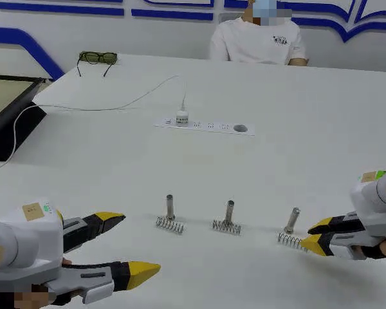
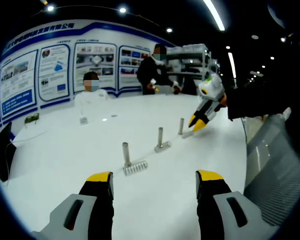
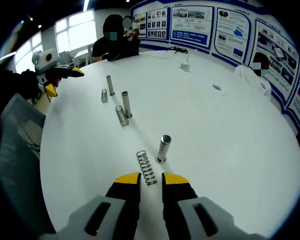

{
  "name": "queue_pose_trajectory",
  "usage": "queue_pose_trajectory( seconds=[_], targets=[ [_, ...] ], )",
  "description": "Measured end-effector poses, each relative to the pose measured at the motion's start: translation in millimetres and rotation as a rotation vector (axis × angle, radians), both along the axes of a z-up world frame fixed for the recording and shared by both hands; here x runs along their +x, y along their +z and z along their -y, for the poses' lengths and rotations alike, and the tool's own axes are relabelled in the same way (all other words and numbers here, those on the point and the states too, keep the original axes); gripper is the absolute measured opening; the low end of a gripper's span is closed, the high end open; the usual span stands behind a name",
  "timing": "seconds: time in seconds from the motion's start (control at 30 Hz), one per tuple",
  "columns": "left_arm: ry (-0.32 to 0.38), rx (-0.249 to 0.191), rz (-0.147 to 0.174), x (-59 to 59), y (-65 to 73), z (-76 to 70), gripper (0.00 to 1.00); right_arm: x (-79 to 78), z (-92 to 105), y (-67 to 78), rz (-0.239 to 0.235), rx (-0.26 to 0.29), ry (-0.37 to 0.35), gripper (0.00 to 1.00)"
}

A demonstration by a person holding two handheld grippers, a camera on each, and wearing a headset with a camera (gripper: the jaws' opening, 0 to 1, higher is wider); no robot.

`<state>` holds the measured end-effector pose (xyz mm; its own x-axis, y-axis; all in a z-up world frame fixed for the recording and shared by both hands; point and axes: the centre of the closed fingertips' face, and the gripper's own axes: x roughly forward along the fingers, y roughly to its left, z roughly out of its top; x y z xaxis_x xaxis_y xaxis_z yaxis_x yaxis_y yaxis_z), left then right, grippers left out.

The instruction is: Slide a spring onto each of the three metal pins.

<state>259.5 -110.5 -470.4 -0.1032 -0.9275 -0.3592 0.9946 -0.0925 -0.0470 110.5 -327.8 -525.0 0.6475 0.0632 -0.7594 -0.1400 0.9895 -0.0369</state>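
Observation:
Three short metal pins stand in a row on the white table: left pin (image 1: 170, 206), middle pin (image 1: 229, 210), right pin (image 1: 292, 219). A spring lies flat at the foot of each: left spring (image 1: 170, 224), middle spring (image 1: 226, 226), right spring (image 1: 289, 241). My right gripper (image 1: 314, 235) is low at the right spring's outer end. In the right gripper view its jaws (image 3: 151, 180) stand narrowly apart, with the near end of that spring (image 3: 146, 167) between the tips. My left gripper (image 1: 130, 244) is wide open, short of the left spring (image 2: 135, 167), and holds nothing.
A white power strip (image 1: 206, 124) with a plug and a cable lies mid-table. Dark glasses (image 1: 98, 58) rest at the far left, and a black object (image 1: 9, 125) sits at the left edge. A person (image 1: 257, 38) sits across the table.

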Motion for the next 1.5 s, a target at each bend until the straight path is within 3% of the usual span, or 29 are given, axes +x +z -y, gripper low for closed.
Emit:
queue_pose_trajectory(
  seconds=[0.3, 0.63, 0.83, 1.1, 1.5],
  targets=[
    [-0.007, 0.011, -0.007, -5.9, -2.9, 0.1, 0.67, 0.9, -3.6, -12.4, -0.097, -0.068, 0.14, 0.15],
    [-0.015, 0.018, -0.015, -9.6, -6.5, -0.4, 0.66, 0.9, -3.5, -20.2, -0.148, -0.082, 0.178, 0.13],
    [-0.041, 0.02, -0.016, -14.8, -7.2, 3.0, 0.65, 0.1, -5.2, -19.5, -0.153, -0.068, 0.17, 0.12],
    [-0.113, 0.033, -0.01, -31.6, -10.9, 11.9, 0.62, -3.4, -17.4, -14.2, -0.144, -0.071, 0.183, 0.12],
    [-0.216, 0.042, 0.007, -52.6, -14.2, 31.7, 0.55, 10.3, -60.8, 4.0, -0.103, -0.056, 0.283, 0.11]
  ],
)
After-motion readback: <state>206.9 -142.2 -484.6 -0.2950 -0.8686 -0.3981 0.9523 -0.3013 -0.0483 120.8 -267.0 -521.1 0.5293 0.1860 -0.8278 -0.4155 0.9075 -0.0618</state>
